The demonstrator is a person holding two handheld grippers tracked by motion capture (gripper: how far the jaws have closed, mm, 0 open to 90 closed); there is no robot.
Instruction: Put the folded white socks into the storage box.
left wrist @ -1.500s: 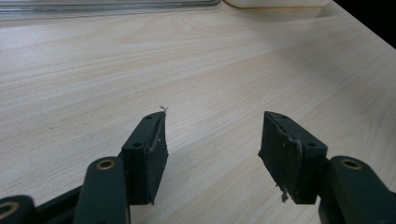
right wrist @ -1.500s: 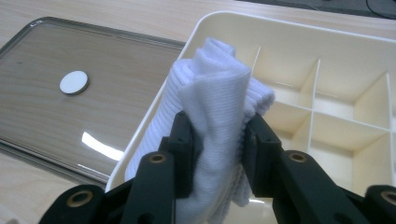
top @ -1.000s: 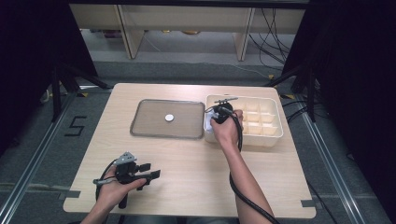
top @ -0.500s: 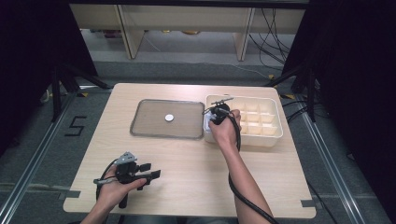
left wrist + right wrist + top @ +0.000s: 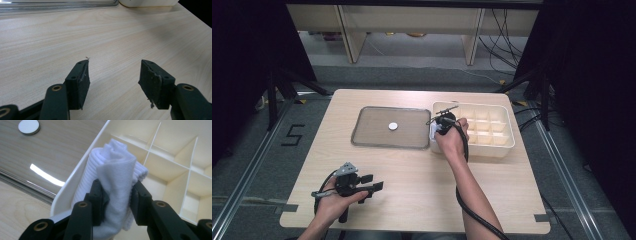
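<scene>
My right gripper (image 5: 117, 195) is shut on a rolled white cloth (image 5: 115, 170), squeezing it between both pads. It holds the cloth over the left rim of a cream compartment box (image 5: 175, 152). From above, the right gripper (image 5: 438, 127) sits at the left end of the box (image 5: 504, 137), with the white cloth (image 5: 433, 131) at the box wall. My left gripper (image 5: 374, 186) rests low near the table's front left, jaws open with nothing between them. In the left gripper view its pads (image 5: 80, 80) stand wide apart above bare wood.
A grey tray (image 5: 362, 137) lies left of the box with a small white disc (image 5: 392, 126) on it; the disc (image 5: 29, 126) and the tray's shiny edge (image 5: 37, 187) also appear in the right gripper view. The box's compartments look bare.
</scene>
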